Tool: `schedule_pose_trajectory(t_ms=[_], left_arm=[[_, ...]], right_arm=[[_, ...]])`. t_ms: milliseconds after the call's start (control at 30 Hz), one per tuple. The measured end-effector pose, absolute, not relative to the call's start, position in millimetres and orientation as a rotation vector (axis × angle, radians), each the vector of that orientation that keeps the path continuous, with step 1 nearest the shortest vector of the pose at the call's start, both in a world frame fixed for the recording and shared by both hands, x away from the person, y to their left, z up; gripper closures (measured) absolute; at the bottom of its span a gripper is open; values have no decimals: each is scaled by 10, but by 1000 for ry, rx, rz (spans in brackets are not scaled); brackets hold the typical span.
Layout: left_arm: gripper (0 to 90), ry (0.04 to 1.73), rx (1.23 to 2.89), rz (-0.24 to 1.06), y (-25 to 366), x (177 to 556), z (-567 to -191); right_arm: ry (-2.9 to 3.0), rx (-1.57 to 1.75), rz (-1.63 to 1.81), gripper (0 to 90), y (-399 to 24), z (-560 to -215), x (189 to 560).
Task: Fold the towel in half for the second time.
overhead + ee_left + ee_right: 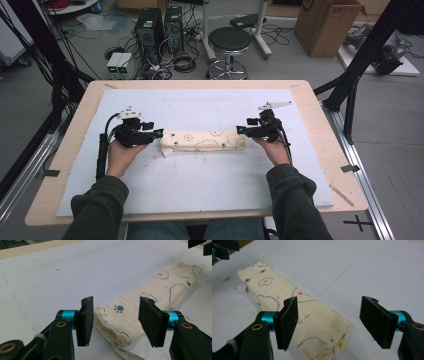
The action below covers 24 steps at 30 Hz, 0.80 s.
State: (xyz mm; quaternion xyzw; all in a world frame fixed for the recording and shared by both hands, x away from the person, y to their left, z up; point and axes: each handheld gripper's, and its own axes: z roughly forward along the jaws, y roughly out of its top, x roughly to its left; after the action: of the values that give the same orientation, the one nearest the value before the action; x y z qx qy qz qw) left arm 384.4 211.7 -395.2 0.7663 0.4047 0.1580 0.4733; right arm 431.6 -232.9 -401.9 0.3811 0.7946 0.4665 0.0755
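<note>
While from above my left gripper (156, 133) and right gripper (241, 130) flank the folded cloth (204, 141) mid-mat (200, 185), each gripper view shows jaws apart, pressing nothing — the cloth (130, 320) end (312, 332) lies between them — so I'd back both straight out without snagging folds.

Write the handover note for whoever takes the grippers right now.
Left gripper: open, jaws either side of the near end of the folded cloth, pads off it.
Right gripper: open, at the cloth's other end, nothing clamped.
The cloth lies as a long, narrow, layered strip in the middle of the white mat, between the two grippers.
Done: the cloth is folded lengthwise and set down.
Left, probably: one more fold end to end, or just draw both grippers back.
</note>
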Motion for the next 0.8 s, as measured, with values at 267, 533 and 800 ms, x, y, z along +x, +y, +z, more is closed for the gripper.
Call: schedule_pose_trajectory(t_ms=[267,533,800], left_arm=[[428,977,1872,384,2118,3805,-3924],[414,962,1866,383,2120,3761,-3893],[388,926,1876,383,2086,3684,-3841]], right_arm=[[2371,1123,1412,273,-2329,-3987,4283],[2333,1112,1452,224,-2322,-3930,4224],[2335,1070,1463,218,-2290,-3876,4150]])
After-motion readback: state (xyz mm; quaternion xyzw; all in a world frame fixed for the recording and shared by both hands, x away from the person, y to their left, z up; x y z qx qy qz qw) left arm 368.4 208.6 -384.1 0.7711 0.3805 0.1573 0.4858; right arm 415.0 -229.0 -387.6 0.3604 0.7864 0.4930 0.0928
